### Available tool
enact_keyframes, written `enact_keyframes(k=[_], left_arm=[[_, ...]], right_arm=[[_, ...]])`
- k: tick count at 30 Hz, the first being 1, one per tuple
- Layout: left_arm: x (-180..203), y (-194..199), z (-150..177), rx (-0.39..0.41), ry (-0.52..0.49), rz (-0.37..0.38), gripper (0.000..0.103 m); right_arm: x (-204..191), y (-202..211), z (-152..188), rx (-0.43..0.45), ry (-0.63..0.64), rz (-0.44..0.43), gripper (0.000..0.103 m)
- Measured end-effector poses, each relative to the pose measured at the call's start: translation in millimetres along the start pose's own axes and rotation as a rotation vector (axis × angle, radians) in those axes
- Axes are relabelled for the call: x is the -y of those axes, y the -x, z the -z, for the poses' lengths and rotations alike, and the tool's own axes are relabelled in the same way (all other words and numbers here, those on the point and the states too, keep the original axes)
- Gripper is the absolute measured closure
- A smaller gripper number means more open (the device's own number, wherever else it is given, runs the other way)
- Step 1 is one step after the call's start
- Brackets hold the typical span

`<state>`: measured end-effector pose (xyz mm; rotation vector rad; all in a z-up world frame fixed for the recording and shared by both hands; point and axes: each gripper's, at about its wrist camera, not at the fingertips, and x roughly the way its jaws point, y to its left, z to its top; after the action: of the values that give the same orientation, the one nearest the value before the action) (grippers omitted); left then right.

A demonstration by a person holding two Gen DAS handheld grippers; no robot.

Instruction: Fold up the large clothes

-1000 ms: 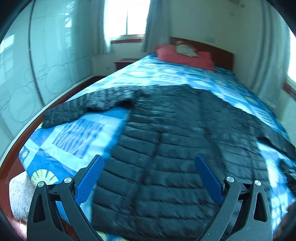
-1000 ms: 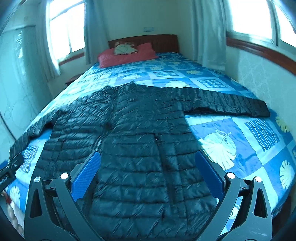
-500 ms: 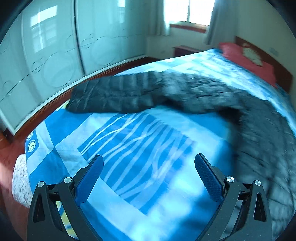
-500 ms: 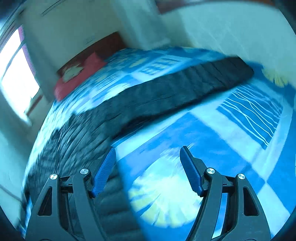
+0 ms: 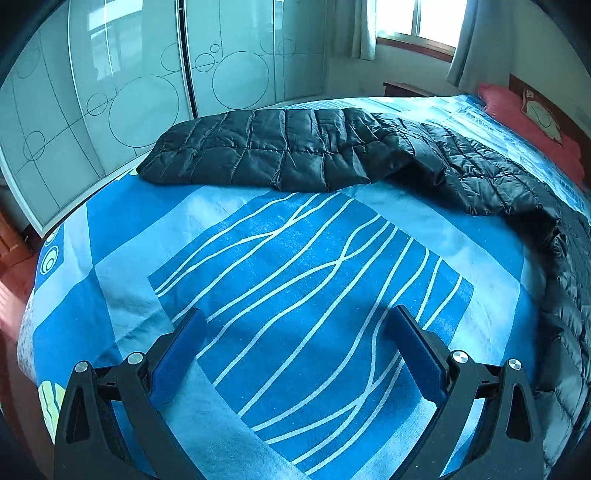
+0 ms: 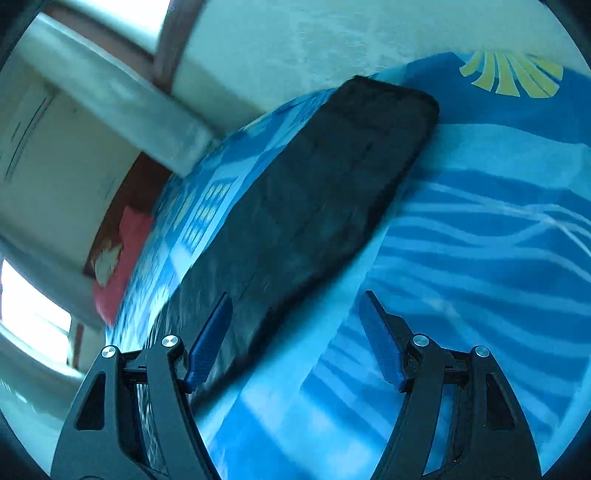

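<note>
Black quilted down jacket [image 5: 424, 162] lies flat on the bed, spread over the blue patterned bedspread [image 5: 303, 266]. Left wrist view: one sleeve [image 5: 255, 155] runs out straight toward the bed edge nearest the sliding wardrobe doors [image 5: 122, 88], cuff end at the left; jacket body falls away along the right side of the frame. Right wrist view (tilted, motion-blurred): the other sleeve [image 6: 325, 192] lies diagonally across the bedspread, cuff end toward the upper right, near a yellow leaf print [image 6: 513, 79].

Left gripper [image 5: 295, 325]: fingers spread wide, nothing between them, above bare bedspread, well short of the sleeve.
Right gripper [image 6: 295, 310]: fingers spread, nothing pinched; the left finger [image 6: 210, 339] overlaps the sleeve's lower edge in view, contact cannot be told.

Red pillow [image 5: 524, 118] at the headboard; window [image 5: 417, 18] behind.
</note>
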<state>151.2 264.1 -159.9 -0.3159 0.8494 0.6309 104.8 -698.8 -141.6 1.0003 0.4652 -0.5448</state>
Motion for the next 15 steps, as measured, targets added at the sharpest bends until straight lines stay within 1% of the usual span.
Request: enact_keyframes(k=[3, 6, 8, 13, 15], left_arm=[[1.5, -0.7, 1.5, 0.009, 0.0, -0.003, 0.004], [3.0, -2.4, 0.7, 0.011, -0.005, -0.011, 0.004], [3.1, -3.6, 0.4, 0.012, -0.004, -0.012, 0.004], [3.3, -4.3, -0.1, 0.013, -0.005, -0.012, 0.004], [3.4, -4.0, 0.1, 0.014, -0.007, -0.016, 0.004]], right_arm=[[2.0, -10.3, -14.8, 0.028, 0.025, 0.02, 0.031], [11.4, -17.3, -27.1, 0.058, -0.001, -0.019, 0.031], [15.4, -20.8, -34.0, 0.097, -0.025, -0.017, 0.031], [32.3, -20.5, -48.9, 0.161, -0.136, -0.062, 0.031], [34.3, -20.4, -49.9, 0.141, -0.18, -0.052, 0.031]])
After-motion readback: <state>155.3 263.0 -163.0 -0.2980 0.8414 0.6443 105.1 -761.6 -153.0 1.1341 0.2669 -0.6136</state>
